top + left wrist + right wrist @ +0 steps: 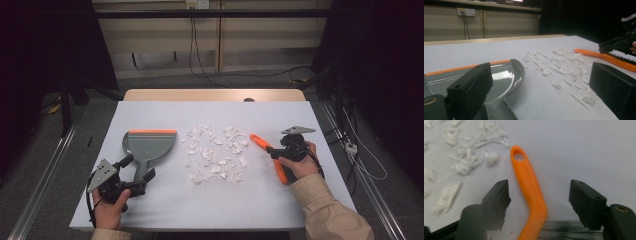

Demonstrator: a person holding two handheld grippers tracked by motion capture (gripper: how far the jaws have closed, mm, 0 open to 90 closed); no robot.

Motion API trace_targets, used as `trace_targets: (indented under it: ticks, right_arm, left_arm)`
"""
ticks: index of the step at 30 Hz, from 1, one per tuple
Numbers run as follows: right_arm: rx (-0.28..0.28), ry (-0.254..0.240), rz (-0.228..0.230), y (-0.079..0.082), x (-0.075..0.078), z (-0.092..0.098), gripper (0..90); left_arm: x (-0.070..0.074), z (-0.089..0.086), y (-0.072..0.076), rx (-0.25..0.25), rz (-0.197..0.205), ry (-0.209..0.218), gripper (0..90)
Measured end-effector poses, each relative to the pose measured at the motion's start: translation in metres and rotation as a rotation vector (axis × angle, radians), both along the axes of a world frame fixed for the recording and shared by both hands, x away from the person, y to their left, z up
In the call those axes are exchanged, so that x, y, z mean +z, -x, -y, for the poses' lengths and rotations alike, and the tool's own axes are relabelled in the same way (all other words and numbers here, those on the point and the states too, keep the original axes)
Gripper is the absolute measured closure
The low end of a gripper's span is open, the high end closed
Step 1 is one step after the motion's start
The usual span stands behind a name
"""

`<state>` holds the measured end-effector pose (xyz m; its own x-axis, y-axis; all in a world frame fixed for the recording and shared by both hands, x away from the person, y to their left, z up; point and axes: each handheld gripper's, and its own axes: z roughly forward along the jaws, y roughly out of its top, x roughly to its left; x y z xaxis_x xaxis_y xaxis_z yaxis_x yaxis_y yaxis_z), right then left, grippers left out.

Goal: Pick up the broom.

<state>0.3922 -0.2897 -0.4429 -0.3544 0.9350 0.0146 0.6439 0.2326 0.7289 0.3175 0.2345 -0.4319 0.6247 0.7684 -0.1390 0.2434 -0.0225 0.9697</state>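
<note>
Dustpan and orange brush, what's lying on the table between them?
A scatter of white scraps lies between the dustpan and the brush, clearest in the high view.

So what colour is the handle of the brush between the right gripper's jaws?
Orange, with a hang hole at its tip; the brush handle shows best in the right gripper view.

No text, label, brand, number or sign is reading legibly on anything in view — nothing on the table or on the wall behind it is showing lettering.
</note>
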Motion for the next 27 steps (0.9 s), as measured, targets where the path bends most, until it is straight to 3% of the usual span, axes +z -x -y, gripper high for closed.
trace_targets:
  ticks: [3, 4, 5, 6, 8, 13, 22, 27]
  right_arm:
    - [-0.002, 0.000, -0.033, -0.004, -0.002, 0.001, 40.8]
    - [0.003, 0.027, -0.066, -0.007, -0.003, 0.001, 43.6]
    - [0.003, 0.027, -0.066, -0.007, -0.003, 0.001, 43.6]
    - [0.019, 0.022, -0.102, -0.009, -0.003, 0.001, 43.4]
    - [0.041, 0.031, -0.126, -0.010, -0.004, -0.001, 47.1]
    - [0.036, 0.061, -0.147, -0.012, -0.006, -0.002, 51.6]
    - [0.010, 0.035, -0.221, -0.016, -0.004, -0.001, 56.6]
    - [-0.014, 0.055, -0.237, -0.017, -0.004, -0.005, 58.6]
  left_arm:
    - [0.000, 0.000, 0.000, -0.001, -0.001, 0.002, 4.6]
    - [0.000, 0.000, 0.000, -0.001, -0.001, 0.002, 4.6]
    - [0.000, 0.000, 0.000, -0.002, -0.001, 0.000, 4.6]
    - [0.000, 0.001, 0.000, -0.001, -0.005, 0.004, 4.6]
    - [-0.001, 0.001, 0.000, -0.003, -0.004, 0.003, 4.6]
    - [0.000, 0.002, 0.000, -0.004, -0.004, 0.004, 4.6]
    - [-0.001, 0.002, 0.000, -0.005, -0.007, -0.002, 4.6]
    - [-0.001, 0.003, 0.000, -0.006, -0.009, -0.004, 4.6]
